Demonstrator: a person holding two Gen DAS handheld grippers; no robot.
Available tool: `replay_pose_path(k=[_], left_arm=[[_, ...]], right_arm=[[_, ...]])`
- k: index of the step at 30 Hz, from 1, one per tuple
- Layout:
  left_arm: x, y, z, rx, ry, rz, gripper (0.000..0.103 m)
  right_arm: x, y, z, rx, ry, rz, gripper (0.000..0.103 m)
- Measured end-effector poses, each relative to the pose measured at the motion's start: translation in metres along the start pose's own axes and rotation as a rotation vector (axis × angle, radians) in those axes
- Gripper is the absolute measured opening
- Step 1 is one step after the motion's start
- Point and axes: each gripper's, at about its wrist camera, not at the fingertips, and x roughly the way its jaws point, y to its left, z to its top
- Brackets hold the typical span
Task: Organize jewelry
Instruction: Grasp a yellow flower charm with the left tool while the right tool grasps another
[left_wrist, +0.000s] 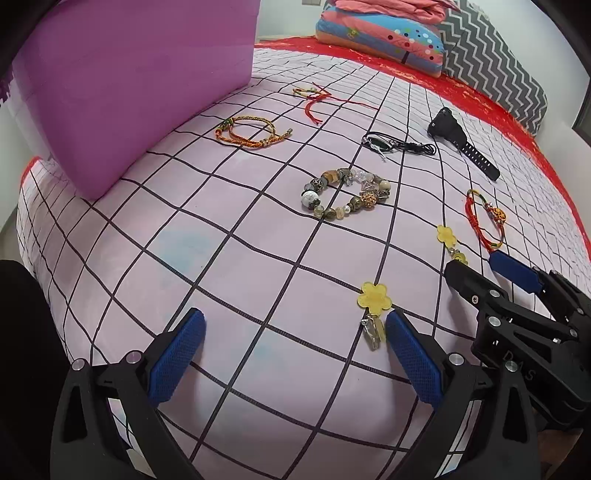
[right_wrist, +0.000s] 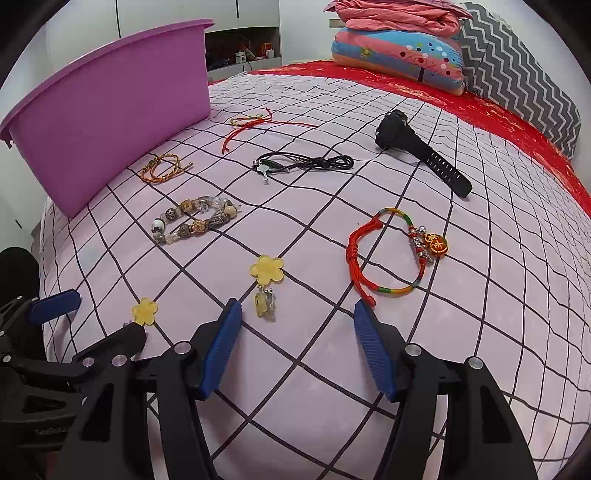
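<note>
Two yellow flower earrings lie on the checked pink sheet. One flower earring (left_wrist: 374, 297) (right_wrist: 144, 311) sits just off the right fingertip of my open left gripper (left_wrist: 295, 350) (right_wrist: 92, 317), outside its jaws. The other flower earring (right_wrist: 266, 269) (left_wrist: 446, 234) lies just ahead of the left fingertip of my open right gripper (right_wrist: 299, 343) (left_wrist: 487, 273). Nothing is between either pair of fingers. A red cord bracelet (right_wrist: 436, 243) (left_wrist: 498, 214) lies ahead and right of the right gripper. A beaded bracelet (right_wrist: 199, 225) (left_wrist: 309, 198) lies farther out.
A purple tub (right_wrist: 110, 103) (left_wrist: 140, 81) stands at the far left of the bed. Near it lie a braided bracelet (right_wrist: 159, 173) and a red string (right_wrist: 255, 122). A black cord necklace (right_wrist: 303, 162) and a black watch (right_wrist: 421, 155) lie beyond. Pillows (right_wrist: 399, 55) are stacked at the head.
</note>
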Motion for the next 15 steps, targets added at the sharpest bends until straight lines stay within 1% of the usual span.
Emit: replay_pose_path(k=[4,7,9,13,15], left_arm=[[0.001,-0.002,-0.001,0.021,-0.007,0.009,0.095],[0.0,-0.006,-0.003,0.046,-0.017,0.007,0.088],[-0.001,-0.009,-0.003,0.066,-0.02,-0.001,0.078],[-0.002,-0.015,-0.003,0.093,-0.021,-0.016,0.068],[-0.003,-0.019,-0.003,0.115,-0.022,-0.029,0.056]], right_arm=[[0.001,0.001,-0.001,-0.016,-0.003,-0.009,0.061],[0.002,0.003,-0.001,-0.028,-0.004,-0.014,0.057],[0.002,0.006,-0.001,-0.043,-0.005,-0.016,0.053],[0.003,0.009,0.0,-0.062,-0.002,-0.016,0.048],[0.003,0.01,0.0,-0.065,-0.001,-0.011,0.043]])
